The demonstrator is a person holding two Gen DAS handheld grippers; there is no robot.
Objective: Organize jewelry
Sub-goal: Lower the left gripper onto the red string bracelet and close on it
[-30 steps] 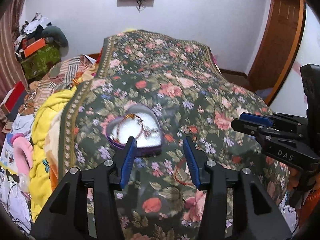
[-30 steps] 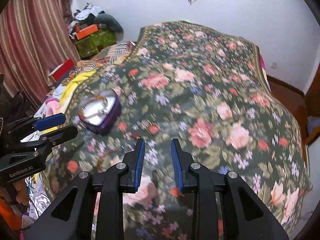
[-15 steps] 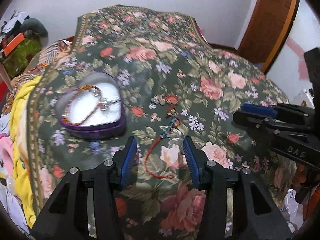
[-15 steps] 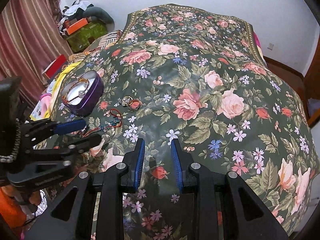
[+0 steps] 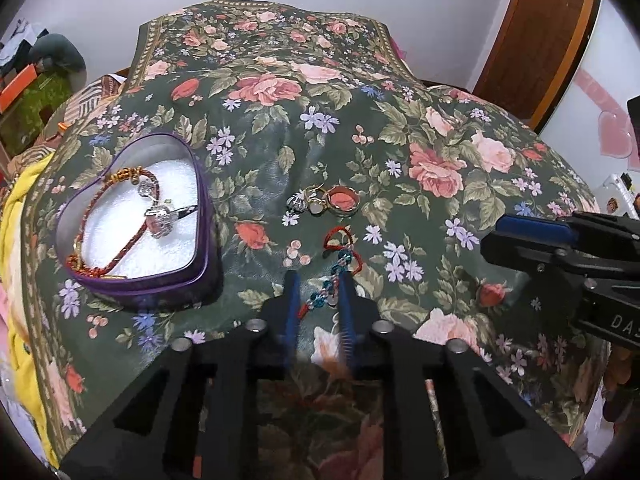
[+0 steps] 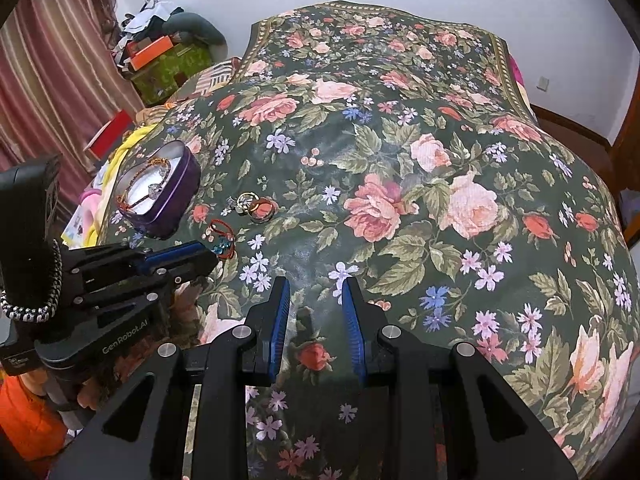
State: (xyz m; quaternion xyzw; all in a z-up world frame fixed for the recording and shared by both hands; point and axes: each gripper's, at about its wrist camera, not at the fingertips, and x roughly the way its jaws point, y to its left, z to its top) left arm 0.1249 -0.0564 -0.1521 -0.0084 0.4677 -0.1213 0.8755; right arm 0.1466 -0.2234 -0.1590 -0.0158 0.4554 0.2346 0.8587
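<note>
A purple heart-shaped tin [image 5: 140,280] [image 6: 178,196] lies open on the floral bedspread, holding a red braided bracelet [image 5: 120,250] and a clear stone ring [image 5: 160,218]. Rings and earrings [image 5: 324,202] [image 6: 256,206] lie right of it. A red cord bracelet with teal beads [image 5: 334,264] [image 6: 224,242] lies just below them. My left gripper [image 5: 318,280] [image 6: 200,258] is low over the cord bracelet, its jaws narrowed on either side of the beaded part; contact is unclear. My right gripper [image 6: 314,286] [image 5: 520,236] is open and empty above the bedspread, to the right.
The floral bedspread [image 6: 440,160] covers the whole bed. Yellow cloth [image 5: 20,280] and clutter lie off its left edge, with boxes [image 6: 168,60] by the striped curtain. A wooden door [image 5: 540,40] stands at the far right.
My left gripper has moved forward and down to the cord bracelet and its jaws have narrowed around the beads. My right gripper has lowered a little and stayed open.
</note>
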